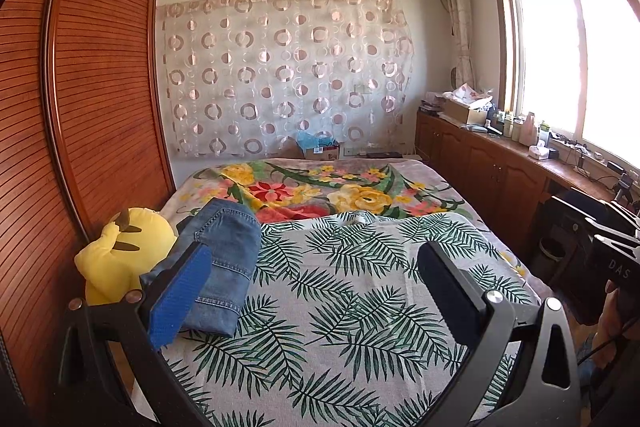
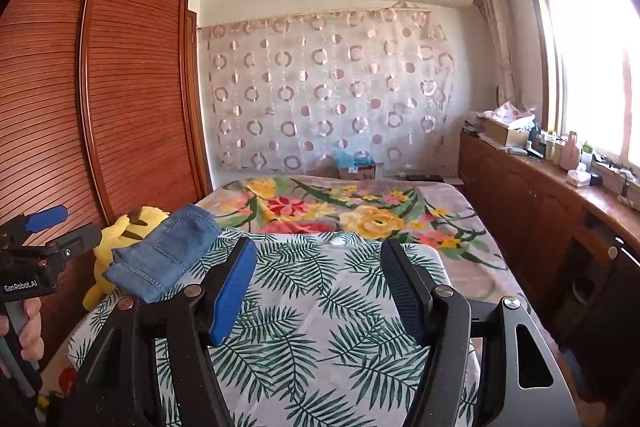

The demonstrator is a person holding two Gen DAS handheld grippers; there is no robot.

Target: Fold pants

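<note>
Since the pants [image 1: 224, 267] are denim, they can be judged fairly heavy for cloth, soft enough to drape but stiffer along seams and hems, and not slippery. They are seen already folded into a compact bundle, lying at the left edge of the leaf-print sheet [image 1: 360, 307] on the bed [image 1: 448, 187], at about ten o'clock from both cameras, with a yellow plush toy [image 1: 116, 259] just beside them toward nine o'clock. A hold would best be taken on a stitched hem or the thick folded edge, where several layers can be pinched together.

The left gripper [image 1: 316, 291] is held wide, nothing between its pads; its left pad appears in front of the denim, and contact cannot be told. The right gripper [image 2: 320, 287] is likewise spread wide and empty, poised above the sheet.
</note>
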